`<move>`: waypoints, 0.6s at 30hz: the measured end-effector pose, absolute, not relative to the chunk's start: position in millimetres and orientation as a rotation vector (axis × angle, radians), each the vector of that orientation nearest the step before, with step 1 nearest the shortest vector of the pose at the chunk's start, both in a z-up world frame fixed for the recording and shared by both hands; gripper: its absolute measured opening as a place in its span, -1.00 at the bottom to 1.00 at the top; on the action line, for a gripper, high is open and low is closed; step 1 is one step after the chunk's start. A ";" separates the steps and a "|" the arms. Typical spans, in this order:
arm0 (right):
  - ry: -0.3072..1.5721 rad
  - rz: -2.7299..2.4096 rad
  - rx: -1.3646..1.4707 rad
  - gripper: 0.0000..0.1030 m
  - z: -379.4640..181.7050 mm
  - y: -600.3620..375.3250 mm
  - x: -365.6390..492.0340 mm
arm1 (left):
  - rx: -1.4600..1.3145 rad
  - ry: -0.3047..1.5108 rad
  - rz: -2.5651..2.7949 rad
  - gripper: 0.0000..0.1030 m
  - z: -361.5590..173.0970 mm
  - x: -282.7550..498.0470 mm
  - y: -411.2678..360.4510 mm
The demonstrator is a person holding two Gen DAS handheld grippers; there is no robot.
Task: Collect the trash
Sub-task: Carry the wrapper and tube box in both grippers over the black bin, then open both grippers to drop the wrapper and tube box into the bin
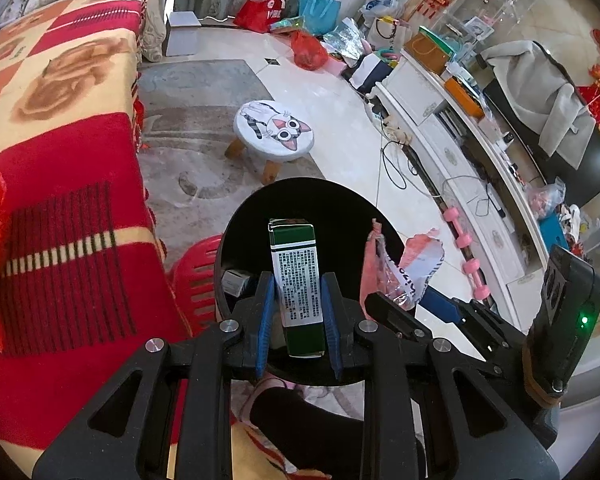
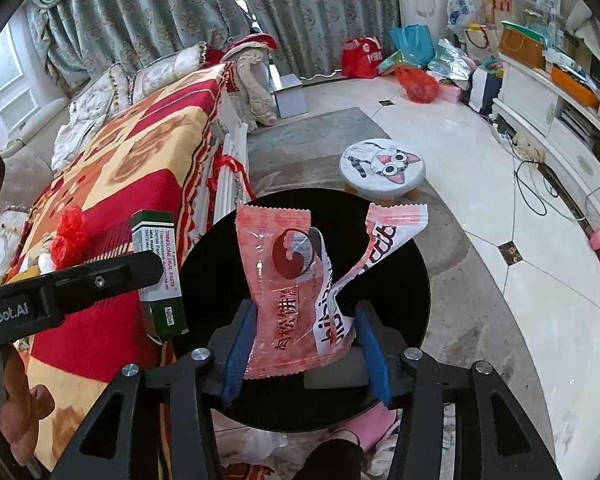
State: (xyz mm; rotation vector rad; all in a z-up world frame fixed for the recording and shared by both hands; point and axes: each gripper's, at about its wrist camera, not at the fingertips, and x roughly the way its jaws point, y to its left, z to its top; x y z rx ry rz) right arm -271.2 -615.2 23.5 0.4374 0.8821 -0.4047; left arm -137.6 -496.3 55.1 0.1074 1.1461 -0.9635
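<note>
My left gripper (image 1: 299, 296) is shut on a green and white oral paste box (image 1: 298, 276) and holds it upright over the black trash bin (image 1: 236, 224). The box also shows in the right wrist view (image 2: 158, 272), held by the left gripper (image 2: 156, 270). My right gripper (image 2: 306, 330) is shut on a torn pink snack wrapper (image 2: 296, 280) above the same black bin (image 2: 412, 272). The wrapper (image 1: 400, 264) and the right gripper (image 1: 412, 304) also show in the left wrist view, just right of the box. A small box (image 1: 236, 282) lies inside the bin.
A red and yellow blanket (image 1: 60, 152) covers the sofa on the left. A red plastic stool (image 1: 194, 276) stands beside the bin. A cat-face stool (image 1: 274, 130) stands beyond it. A white TV cabinet (image 1: 460, 168), cables, pink dumbbells (image 1: 466, 248) and bags (image 1: 308, 48) line the right and back.
</note>
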 end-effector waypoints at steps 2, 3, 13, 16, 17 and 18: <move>0.879 -0.408 0.443 0.17 23.8 -616.0 -273.2 | 0.113 1.147 -0.956 -0.51 54.6 -137.5 -494.9; 0.877 -0.412 0.448 0.20 23.9 -616.4 -274.6 | 0.113 1.147 -0.953 -0.39 54.2 -137.8 -493.5; 0.887 -0.418 0.453 0.23 25.6 -608.0 -277.3 | 0.118 1.118 -0.916 -0.28 63.7 -138.8 -472.9; 0.883 -0.411 0.444 0.23 29.3 -601.2 -275.3 | 0.137 1.083 -0.882 -0.28 68.6 -139.3 -464.3; 0.883 -0.407 0.439 0.23 30.7 -598.6 -274.5 | 0.140 1.074 -0.872 -0.28 69.5 -138.1 -461.0; 0.882 -0.404 0.434 0.24 32.1 -595.7 -273.6 | 0.142 1.065 -0.859 -0.28 71.1 -137.7 -456.1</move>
